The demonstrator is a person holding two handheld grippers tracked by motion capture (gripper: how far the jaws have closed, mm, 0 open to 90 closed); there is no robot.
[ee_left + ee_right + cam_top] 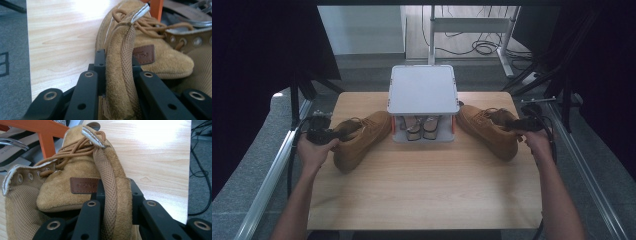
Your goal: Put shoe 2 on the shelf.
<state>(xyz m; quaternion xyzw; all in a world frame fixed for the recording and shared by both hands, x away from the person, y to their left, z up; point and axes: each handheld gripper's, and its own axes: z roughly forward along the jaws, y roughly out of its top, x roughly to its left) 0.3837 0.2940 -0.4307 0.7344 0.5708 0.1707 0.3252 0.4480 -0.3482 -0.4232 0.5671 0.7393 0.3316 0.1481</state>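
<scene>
On a pale wooden table (422, 190), seen from above: two tan suede boots flanking a grey lidded box (423, 89) with orange corner posts, sandals visible behind its clear front. Left boot (362, 137) lying toe toward the box, just beside its left corner; right boot (489, 131) mirrored at the right corner, toe likewise near the box. Both resting on the table, heels pointing out toward the hands.

Left gripper (120, 82) clamped on the left boot's heel collar, black jaws pressing from either side on the upright strip of suede and mesh lining, narrowed to the thickness of that collar. Brown leather tag and laces visible beyond.

Right gripper (116, 202) gripping the right boot the same way, jaws pinching the padded mesh collar at the heel, tongue and laces rising behind, orange post of the box at upper left.

Forearms entering from the bottom edge, one hand to each gripper, cables trailing off both table sides.
</scene>
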